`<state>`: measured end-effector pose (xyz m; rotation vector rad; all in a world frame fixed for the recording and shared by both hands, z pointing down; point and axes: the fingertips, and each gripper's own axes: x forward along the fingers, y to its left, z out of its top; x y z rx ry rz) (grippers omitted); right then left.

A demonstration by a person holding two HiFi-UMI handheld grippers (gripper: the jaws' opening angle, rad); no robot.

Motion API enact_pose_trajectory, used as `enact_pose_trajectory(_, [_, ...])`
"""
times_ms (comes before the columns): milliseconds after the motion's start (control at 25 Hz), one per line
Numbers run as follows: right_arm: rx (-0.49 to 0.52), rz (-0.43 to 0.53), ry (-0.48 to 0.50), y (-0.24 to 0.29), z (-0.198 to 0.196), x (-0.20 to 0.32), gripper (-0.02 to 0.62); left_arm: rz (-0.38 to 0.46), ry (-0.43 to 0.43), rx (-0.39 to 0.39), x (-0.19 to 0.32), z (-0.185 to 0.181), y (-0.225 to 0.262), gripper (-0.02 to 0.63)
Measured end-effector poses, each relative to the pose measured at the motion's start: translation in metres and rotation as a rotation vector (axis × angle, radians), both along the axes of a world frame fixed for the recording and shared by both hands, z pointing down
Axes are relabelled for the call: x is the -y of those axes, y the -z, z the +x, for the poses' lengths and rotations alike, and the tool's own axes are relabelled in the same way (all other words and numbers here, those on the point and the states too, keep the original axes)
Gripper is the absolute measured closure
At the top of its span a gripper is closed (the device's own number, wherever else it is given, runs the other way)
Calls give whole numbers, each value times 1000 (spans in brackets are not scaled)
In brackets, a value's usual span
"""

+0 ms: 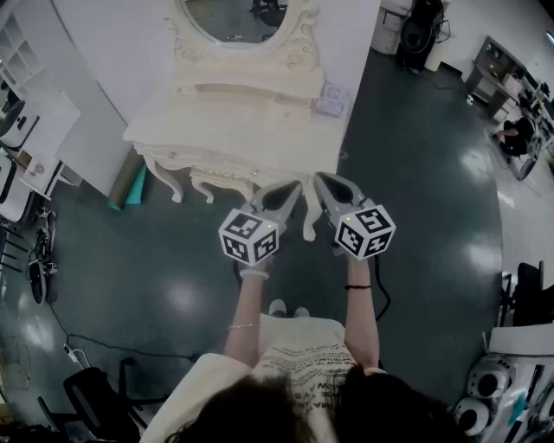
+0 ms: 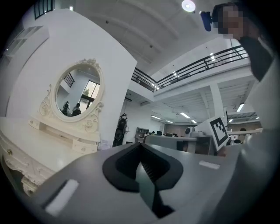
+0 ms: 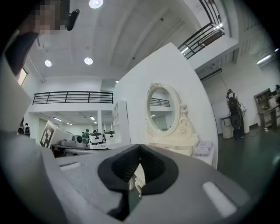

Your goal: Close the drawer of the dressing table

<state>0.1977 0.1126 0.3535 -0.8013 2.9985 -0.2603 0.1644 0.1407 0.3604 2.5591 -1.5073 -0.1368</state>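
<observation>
The cream dressing table [image 1: 216, 130] with an oval mirror [image 1: 238, 17] stands against a white wall panel. Its carved front [image 1: 212, 166] looks flush; I see no drawer sticking out. Both grippers are held level over the floor, just before the table's front right leg [image 1: 309, 221]. My left gripper [image 1: 296, 185] is shut and empty, and so is my right gripper [image 1: 319, 177]. In the left gripper view the jaws [image 2: 141, 145] meet, with the table [image 2: 39, 148] off to the left. In the right gripper view the jaws [image 3: 140, 147] meet, with the table [image 3: 175, 141] just right of them.
A small pale box [image 1: 333, 99] lies on the table's right end. A teal roll [image 1: 132, 187] leans by the table's left side. A white shelf unit [image 1: 35, 151] stands at the left, a dark chair [image 1: 95, 398] at the bottom left, and a cable [image 1: 130, 346] crosses the dark floor.
</observation>
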Motion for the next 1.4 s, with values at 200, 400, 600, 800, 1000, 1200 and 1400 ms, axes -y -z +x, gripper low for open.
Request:
enact_pose_trajectory(200, [-5,-1,2,-1,4,-1,592,2,2,-2,-1,4,0,607])
enact_pose_trajectory(400, [-1,3,1,0,6,3,592,6,7,4,2,5,2,607])
enact_pose_trajectory(600, [2,-1,6,2,12,6,592,6,21,7,5,9,4,607])
enact_pose_trajectory(800, [15,-17,4,0,21,6,592,-21,66,9,-1,12,-2,607])
enact_pose_trajectory(1000, [15,-55,18,-16,16,2,592,-49,92,-2,-9,4,-16,607])
enact_pose_trajectory(1200, [15,-66,24,-22,-1,9,592,-53,92,-9,-2,-10,-20,607])
enact_pose_trajectory(1400, [4,-81,5,-29,-24,23,592,-58,71,-19,12,-33,-25,607])
